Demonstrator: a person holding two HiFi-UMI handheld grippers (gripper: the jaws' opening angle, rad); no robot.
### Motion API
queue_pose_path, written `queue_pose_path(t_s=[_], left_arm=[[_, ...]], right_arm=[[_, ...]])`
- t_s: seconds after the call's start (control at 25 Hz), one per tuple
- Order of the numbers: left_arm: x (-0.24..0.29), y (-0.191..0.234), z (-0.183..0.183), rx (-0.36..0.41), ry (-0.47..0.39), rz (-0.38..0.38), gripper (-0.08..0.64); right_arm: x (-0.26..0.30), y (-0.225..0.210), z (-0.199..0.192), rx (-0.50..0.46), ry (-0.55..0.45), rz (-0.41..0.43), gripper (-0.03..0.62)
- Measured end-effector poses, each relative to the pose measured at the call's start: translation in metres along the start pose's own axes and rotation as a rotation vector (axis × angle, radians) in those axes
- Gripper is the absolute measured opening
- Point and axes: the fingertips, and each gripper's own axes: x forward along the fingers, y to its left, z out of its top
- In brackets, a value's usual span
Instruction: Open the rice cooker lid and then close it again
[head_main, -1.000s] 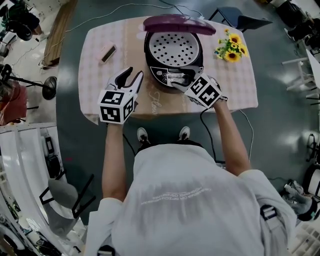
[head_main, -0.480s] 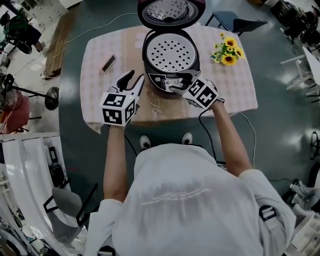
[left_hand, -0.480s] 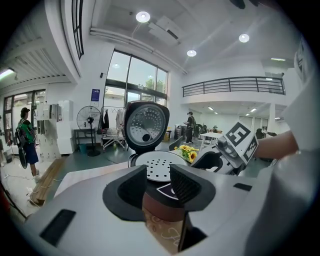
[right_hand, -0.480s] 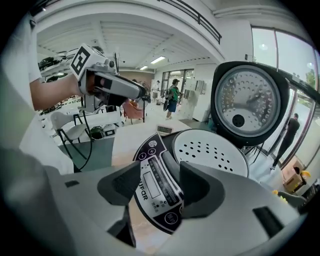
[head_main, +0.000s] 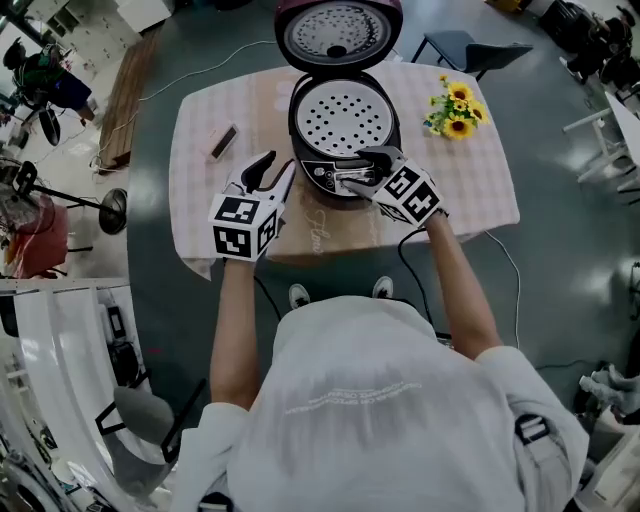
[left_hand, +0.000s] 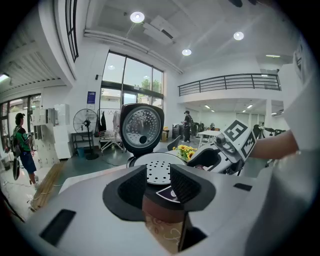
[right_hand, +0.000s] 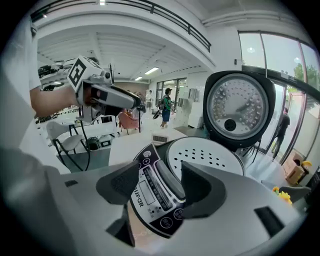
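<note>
Two grippers are held over a checked table (head_main: 190, 120). At far left, a small dark block (head_main: 223, 141) is laid on the cloth. The left gripper (head_main: 276, 168) is held just beside the rice cooker (head_main: 344, 110), at its front left; its jaws are parted partway and nothing is gripped between them. The cooker is placed mid-table toward the far edge, with its lid (head_main: 338, 30) swung fully up and back, and the perforated inner plate is exposed. The right gripper (head_main: 360, 167) is pointed down at the cooker's control panel (right_hand: 150, 192); its jaws are opening, the panel is seen in the gap, and no pad is pressed on it. Sunflowers (head_main: 455, 103) are set at right.
</note>
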Motion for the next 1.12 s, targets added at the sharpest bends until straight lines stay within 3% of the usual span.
queue_pose_path(t_s=[0.44,0.68,1.12], left_arm=[[-0.004,0.011,0.018,0.052,-0.027,0.036,0.16],[-0.007,0.015,0.035,0.069,-0.071,0.068,0.16],[0.023,-0.01,0.086,0.113,-0.143,0.097,0.155]], right_arm=[[-0.059,-0.061,0.047,0.124,-0.216,-0.221,0.237],[-0.1,-0.084,0.071,0.09,-0.296,-0.321,0.198],[-0.148,-0.125,0.078,0.045,-0.359,-0.359,0.175]])
